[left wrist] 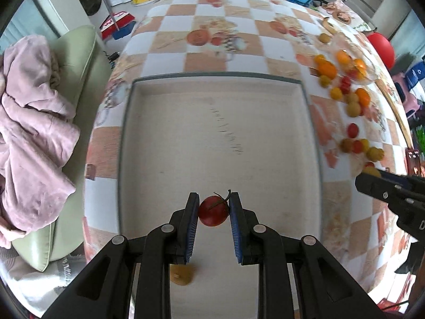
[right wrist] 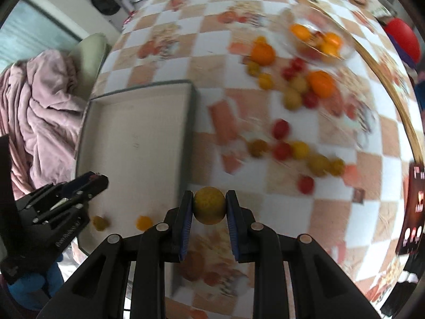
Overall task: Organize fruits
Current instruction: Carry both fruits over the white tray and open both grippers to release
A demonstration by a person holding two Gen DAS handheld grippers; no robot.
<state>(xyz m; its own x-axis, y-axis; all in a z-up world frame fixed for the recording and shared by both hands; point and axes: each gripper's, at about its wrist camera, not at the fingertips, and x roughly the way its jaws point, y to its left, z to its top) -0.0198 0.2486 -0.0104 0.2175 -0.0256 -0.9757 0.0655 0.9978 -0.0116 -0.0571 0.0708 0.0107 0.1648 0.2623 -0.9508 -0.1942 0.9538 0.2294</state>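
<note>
Fruits blur across your bench (right wrist: 265, 207); your left gripper (left wrist: 214, 210) clamps a red tomato (left wrist: 213, 210), your right gripper (right wrist: 209, 206) a yellow-green fruit (right wrist: 209, 205).

No words or numbers can be read here. The side of the left gripper (right wrist: 57, 207) has small pale letters, too blurred to make out. The tray (left wrist: 127, 138) has a row of faint dark marks on its floor, too smeared to read. A dark card (right wrist: 414, 210) at the desk's edge shows blurry light marks only.
</note>
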